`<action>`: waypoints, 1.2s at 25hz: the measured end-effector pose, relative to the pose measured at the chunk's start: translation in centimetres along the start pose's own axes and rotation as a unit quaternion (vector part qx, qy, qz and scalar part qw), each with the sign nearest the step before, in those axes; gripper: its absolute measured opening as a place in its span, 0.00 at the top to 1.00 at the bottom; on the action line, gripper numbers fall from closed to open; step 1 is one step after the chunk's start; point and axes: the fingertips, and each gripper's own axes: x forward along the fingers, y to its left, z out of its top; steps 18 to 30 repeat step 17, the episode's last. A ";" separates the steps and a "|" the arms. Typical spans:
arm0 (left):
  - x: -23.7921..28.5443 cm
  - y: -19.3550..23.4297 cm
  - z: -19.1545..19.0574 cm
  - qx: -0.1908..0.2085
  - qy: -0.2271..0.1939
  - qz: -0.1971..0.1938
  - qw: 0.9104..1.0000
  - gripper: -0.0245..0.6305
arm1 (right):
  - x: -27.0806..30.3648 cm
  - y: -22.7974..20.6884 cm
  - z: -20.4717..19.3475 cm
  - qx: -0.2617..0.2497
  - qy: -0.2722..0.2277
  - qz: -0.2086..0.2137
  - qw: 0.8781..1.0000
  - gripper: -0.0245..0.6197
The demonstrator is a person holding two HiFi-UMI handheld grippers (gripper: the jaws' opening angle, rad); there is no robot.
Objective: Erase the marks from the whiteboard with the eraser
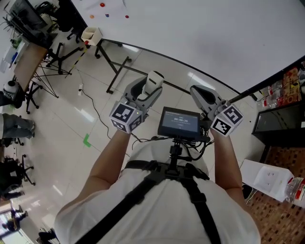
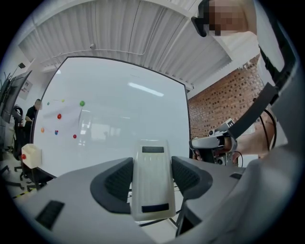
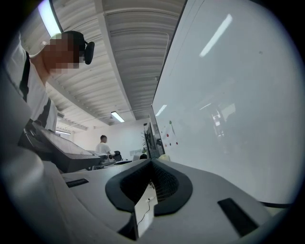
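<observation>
The whiteboard (image 1: 200, 33) fills the top of the head view; its surface looks blank apart from small coloured magnets (image 1: 102, 5) at the far left. In my left gripper (image 1: 153, 83), a white eraser (image 1: 156, 76) is held upright, a short way off the board. The left gripper view shows this eraser (image 2: 152, 178) clamped between both pads, with the board (image 2: 119, 124) ahead. My right gripper (image 1: 196, 91) points at the board's lower edge, jaws pressed together on nothing (image 3: 151, 183).
A small white box (image 1: 91, 34) sits by the board's lower left corner, above the stand's black legs (image 1: 116, 71). A chest-mounted screen (image 1: 179, 122) lies between my arms. A shelf with bottles (image 1: 286, 86) stands right; desks and chairs (image 1: 28, 33) left.
</observation>
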 end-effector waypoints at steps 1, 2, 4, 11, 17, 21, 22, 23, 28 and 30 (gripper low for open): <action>0.0 -0.3 -0.1 -0.001 0.000 -0.001 1.000 0.53 | -0.1 0.1 -0.1 0.001 0.000 0.002 1.000 0.94; 0.0 -0.6 -0.2 -0.003 0.001 -0.002 1.000 0.53 | -0.2 0.1 -0.1 0.002 0.000 0.003 1.000 0.94; 0.0 -1.0 -0.5 -0.006 0.001 -0.003 1.000 0.53 | -0.3 0.1 -0.2 0.004 0.002 0.006 1.000 0.94; -4.0 1.7 -0.9 -0.017 -0.009 -0.006 1.000 0.53 | 4.1 3.3 -0.9 -0.003 0.006 0.010 1.000 0.94; -8.4 3.8 -0.8 -0.018 -0.019 -0.012 1.000 0.53 | 7.5 7.1 -2.0 -0.007 0.009 0.008 1.000 0.94; -8.4 3.8 -0.8 -0.018 -0.019 -0.012 1.000 0.53 | 7.5 7.1 -2.0 -0.007 0.009 0.008 1.000 0.94; -8.4 3.8 -0.8 -0.018 -0.019 -0.012 1.000 0.53 | 7.5 7.1 -2.0 -0.007 0.009 0.008 1.000 0.94; -8.4 3.8 -0.8 -0.018 -0.019 -0.012 1.000 0.53 | 7.5 7.1 -2.0 -0.007 0.009 0.008 1.000 0.94; -8.4 3.8 -0.8 -0.018 -0.019 -0.012 1.000 0.53 | 7.5 7.1 -2.0 -0.007 0.009 0.008 1.000 0.94; -8.4 3.8 -0.8 -0.018 -0.019 -0.012 1.000 0.53 | 7.5 7.1 -2.0 -0.007 0.009 0.008 1.000 0.94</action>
